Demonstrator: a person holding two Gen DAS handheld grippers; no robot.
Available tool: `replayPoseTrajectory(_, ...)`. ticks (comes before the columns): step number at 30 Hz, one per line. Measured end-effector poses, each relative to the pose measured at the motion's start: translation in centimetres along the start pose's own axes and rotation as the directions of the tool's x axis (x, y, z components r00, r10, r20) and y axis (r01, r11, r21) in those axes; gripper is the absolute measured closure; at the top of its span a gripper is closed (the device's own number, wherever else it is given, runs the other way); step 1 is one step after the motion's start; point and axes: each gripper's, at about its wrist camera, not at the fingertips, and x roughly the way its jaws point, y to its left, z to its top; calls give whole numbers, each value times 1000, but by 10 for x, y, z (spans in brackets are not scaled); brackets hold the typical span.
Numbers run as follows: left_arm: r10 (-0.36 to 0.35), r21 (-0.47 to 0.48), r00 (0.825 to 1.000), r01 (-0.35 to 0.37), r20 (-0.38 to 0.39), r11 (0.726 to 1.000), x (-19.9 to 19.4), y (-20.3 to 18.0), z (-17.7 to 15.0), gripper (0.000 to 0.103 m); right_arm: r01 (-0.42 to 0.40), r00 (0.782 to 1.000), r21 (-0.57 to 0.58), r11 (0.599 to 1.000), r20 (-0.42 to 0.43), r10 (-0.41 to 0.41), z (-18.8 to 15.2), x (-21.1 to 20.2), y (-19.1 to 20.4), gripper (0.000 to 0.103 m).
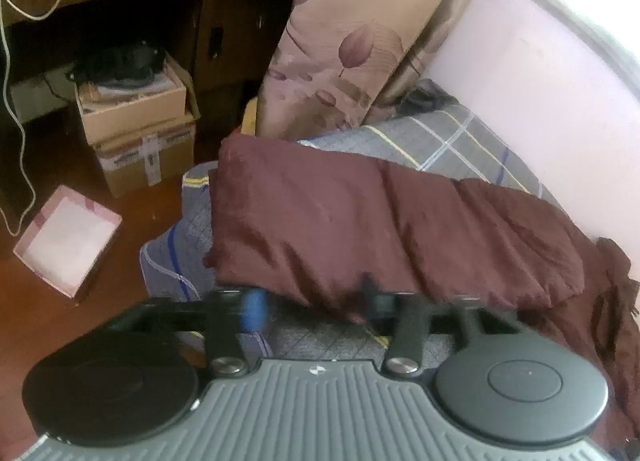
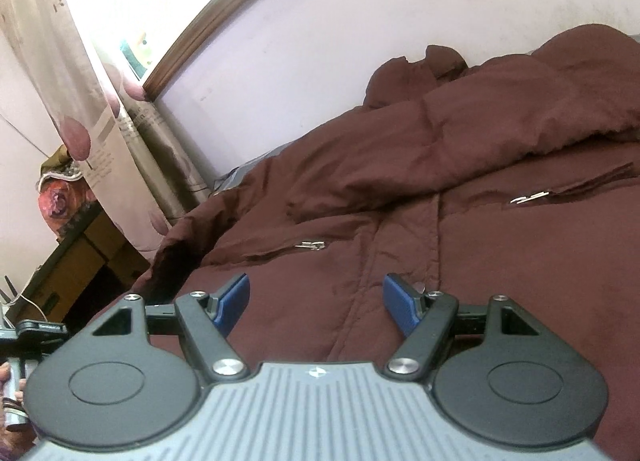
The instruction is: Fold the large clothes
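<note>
The maroon coat (image 2: pixel 460 189) lies on the checked bedspread (image 1: pixel 440 141), one sleeve already folded across. The left gripper (image 1: pixel 316 303) hovers at its hem, jaws apart, empty; the right gripper (image 2: pixel 316 301) hangs open above the front placket. A clean fold probably needs both pinching matching edges.

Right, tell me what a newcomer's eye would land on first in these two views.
The big maroon coat spread over the bed fills the right wrist view, two metal zipper pulls glinting on its front. In the left wrist view, a folded part of it lies across the grey checked bedcover, with a flower-print curtain behind and cardboard boxes on the floor at left. The right gripper hangs open over the coat.
</note>
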Motion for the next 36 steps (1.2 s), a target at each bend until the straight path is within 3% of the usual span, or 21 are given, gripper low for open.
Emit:
replayPoseTrajectory(2,4,-9,999,-4,40,1000,-1,-1,-4,18,1,1000,-2,1000,1,-1,0,-2,1,27)
replayPoseTrajectory(4,2,-9,998,-2,56,1000,1,-3,-4,19,-1,1000,-6,1000,3,1,0,-3,1,27)
replayPoseTrajectory(5,0,-4,999,0,48,1000,4,-3,-3,25,0,1000,-7,1000,3,0,0,-3,2,27)
replayPoseTrajectory(7,-24,-8,1000,24,12,1000,13,-1,-1,63,0,1000,-10,1000,2,0,0,-5,2,27)
replayPoseTrajectory(8,-22,-8,1000,22,-3,1000,18,0,0,87,0,1000,-12,1000,0,0,0,-6,3,27)
replayPoseTrajectory(10,-22,-17,1000,22,19,1000,21,2,1,90,3,1000,-20,1000,0,-3,-1,-7,4,27)
replayPoseTrajectory(14,-29,-1,985,30,170,1000,-2,-17,6,94,1,1000,-24,1000,21,-1,2,-19,7,27)
replayPoseTrajectory(16,-66,51,968,55,241,997,-20,-42,12,94,0,999,-31,1000,48,1,7,-30,7,27)
replayPoseTrajectory(20,-210,214,913,140,350,967,-61,-119,24,94,24,993,-43,999,115,-19,27,-54,-1,27)
replayPoseTrajectory(23,-338,334,866,216,368,917,-89,-189,25,94,52,984,-27,998,171,-47,43,-71,-16,27)
replayPoseTrajectory(26,-476,425,816,322,329,846,-110,-269,15,94,70,974,19,997,217,-72,52,-88,-34,27)
replayPoseTrajectory(29,-608,525,753,421,253,740,-128,-344,-13,94,80,961,56,995,262,-92,58,-106,-52,27)
replayPoseTrajectory(31,-669,565,720,479,184,671,-133,-382,-36,94,90,953,71,993,285,-106,62,-116,-64,27)
replayPoseTrajectory(34,-731,600,680,564,53,567,-125,-433,-75,94,106,941,97,990,311,-131,65,-129,-81,27)
replayPoseTrajectory(36,-745,607,666,607,-37,512,-105,-459,-100,93,117,935,121,986,320,-150,66,-135,-96,27)
